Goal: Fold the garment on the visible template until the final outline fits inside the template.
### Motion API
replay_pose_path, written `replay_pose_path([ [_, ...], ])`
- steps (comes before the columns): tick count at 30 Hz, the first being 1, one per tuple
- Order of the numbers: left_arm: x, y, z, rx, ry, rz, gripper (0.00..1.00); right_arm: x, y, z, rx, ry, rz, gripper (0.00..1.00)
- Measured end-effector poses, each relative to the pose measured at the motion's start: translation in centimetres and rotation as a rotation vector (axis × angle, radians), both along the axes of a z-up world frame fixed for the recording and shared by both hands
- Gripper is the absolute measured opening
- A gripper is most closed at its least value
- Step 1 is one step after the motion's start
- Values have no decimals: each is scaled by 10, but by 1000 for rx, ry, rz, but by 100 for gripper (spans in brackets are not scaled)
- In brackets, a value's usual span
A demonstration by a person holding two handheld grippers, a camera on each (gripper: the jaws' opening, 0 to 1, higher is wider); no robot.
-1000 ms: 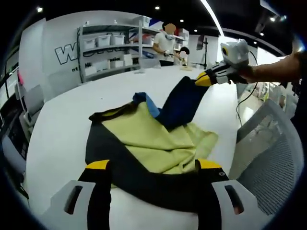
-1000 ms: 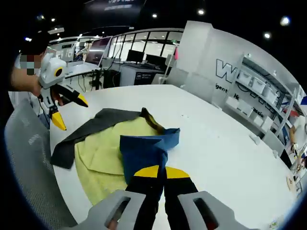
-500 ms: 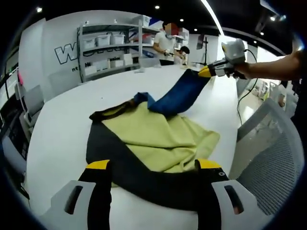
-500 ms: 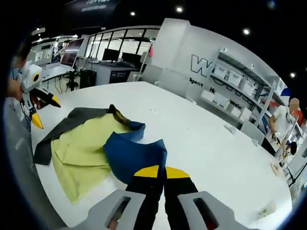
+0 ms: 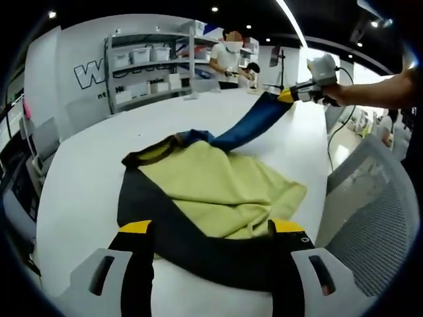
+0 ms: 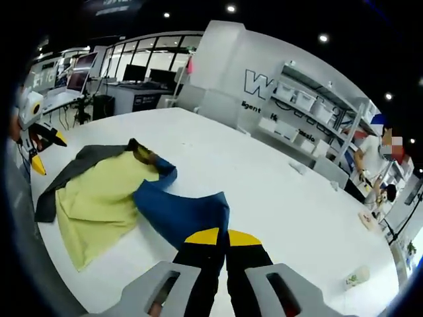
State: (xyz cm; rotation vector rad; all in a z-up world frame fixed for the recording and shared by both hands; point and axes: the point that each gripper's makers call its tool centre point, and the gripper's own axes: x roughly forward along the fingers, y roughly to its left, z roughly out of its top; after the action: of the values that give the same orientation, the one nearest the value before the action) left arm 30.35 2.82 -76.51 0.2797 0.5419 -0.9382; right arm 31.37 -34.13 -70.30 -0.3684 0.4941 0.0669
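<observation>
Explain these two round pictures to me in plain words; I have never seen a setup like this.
No robot here: a person holds a hand-held tool in each hand, and each carries a fisheye camera looking along its own two yellow-tipped jaws. In the left gripper view, the left tool hangs open over the dark near edge of a garment lying on a white table. The garment is yellow-green, dark grey and blue. At upper right of that view, the person's hand holds the right tool, which is pulling the blue sleeve out. The right gripper view looks back from that tool, jaws shut on the sleeve. Shelves and people stand behind.
</observation>
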Motion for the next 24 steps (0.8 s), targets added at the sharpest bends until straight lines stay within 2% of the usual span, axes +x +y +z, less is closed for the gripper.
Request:
replay_pose_path([
  [5, -1, -2, 0, 1, 3, -4, 67, -7, -20, -1, 2, 5, -50, 0],
  [15, -2, 1, -2, 13, 4, -4, 67, -15, -40, -4, -2, 10, -125, 0],
  [18, -3, 2, -3, 16, 6, -4, 67, -15, -39, -7, 9, 11, -128, 0],
  [24, -5, 6, -5, 26, 9, 1, 67, -7, -19, -15, 28, 24, -92, 0],
])
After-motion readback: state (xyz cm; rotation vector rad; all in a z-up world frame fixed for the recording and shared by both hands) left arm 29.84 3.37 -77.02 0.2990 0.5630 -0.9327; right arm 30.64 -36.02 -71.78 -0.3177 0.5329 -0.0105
